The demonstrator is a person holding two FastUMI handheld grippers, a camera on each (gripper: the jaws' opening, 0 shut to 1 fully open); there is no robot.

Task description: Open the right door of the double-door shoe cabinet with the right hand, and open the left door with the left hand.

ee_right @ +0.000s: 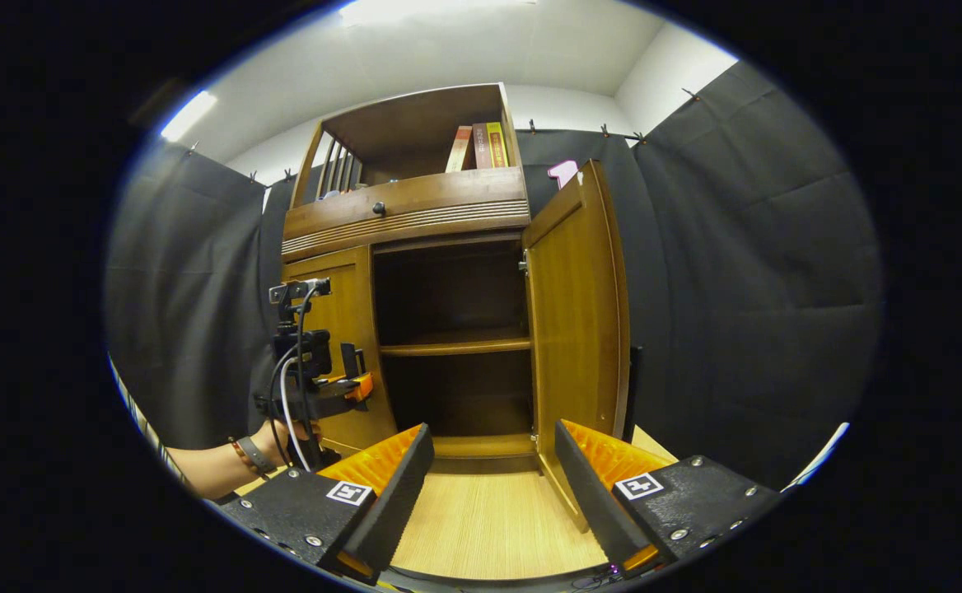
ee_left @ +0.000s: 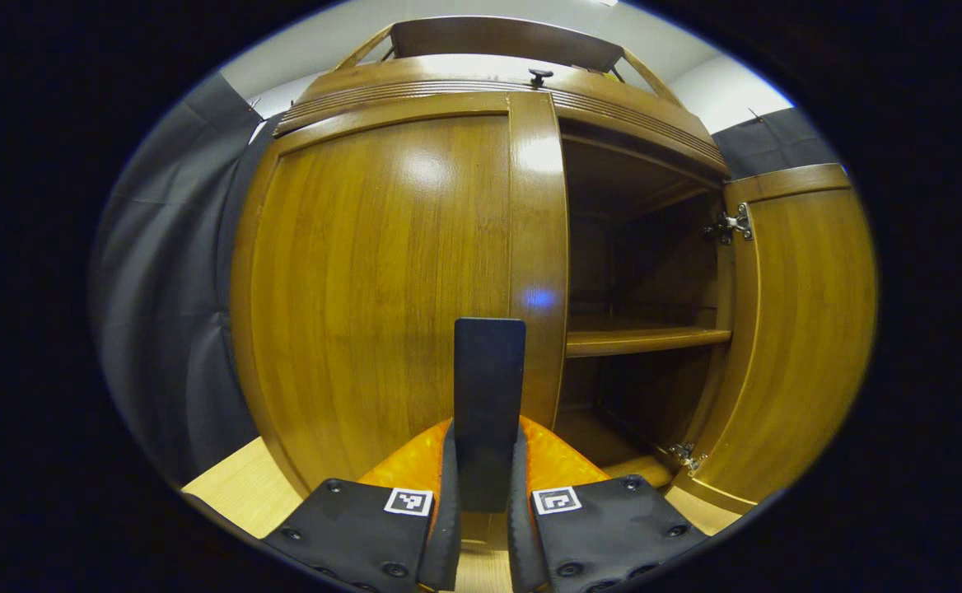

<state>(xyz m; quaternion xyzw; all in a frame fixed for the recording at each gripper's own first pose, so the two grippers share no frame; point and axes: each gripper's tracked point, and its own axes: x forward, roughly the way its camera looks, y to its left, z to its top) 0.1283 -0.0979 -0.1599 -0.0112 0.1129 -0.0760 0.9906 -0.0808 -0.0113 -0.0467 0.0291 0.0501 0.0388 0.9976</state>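
The shoe cabinet (ee_right: 415, 329) stands at the centre of the right gripper view, backed against the black cloth wall. Its right door (ee_right: 576, 321) is swung wide, right of centre in that view, baring a shelf (ee_right: 456, 346) and a dark inside, so that half of the task looks done. The left door (ee_left: 382, 280) is shut and takes up the left and middle of the left gripper view.

The left gripper (ee_left: 488, 461), at the bottom centre of its own view, is clamped on a dark flat handle (ee_left: 489, 379) at the door's inner edge, the natural place to pull it outward. At the lower left of the right gripper view a hand (ee_right: 283, 436) holds it there.

The right gripper (ee_right: 493, 494) hangs back over the wooden floor (ee_right: 489, 527) with its jaws spread and nothing between them, clear of the door's swing.
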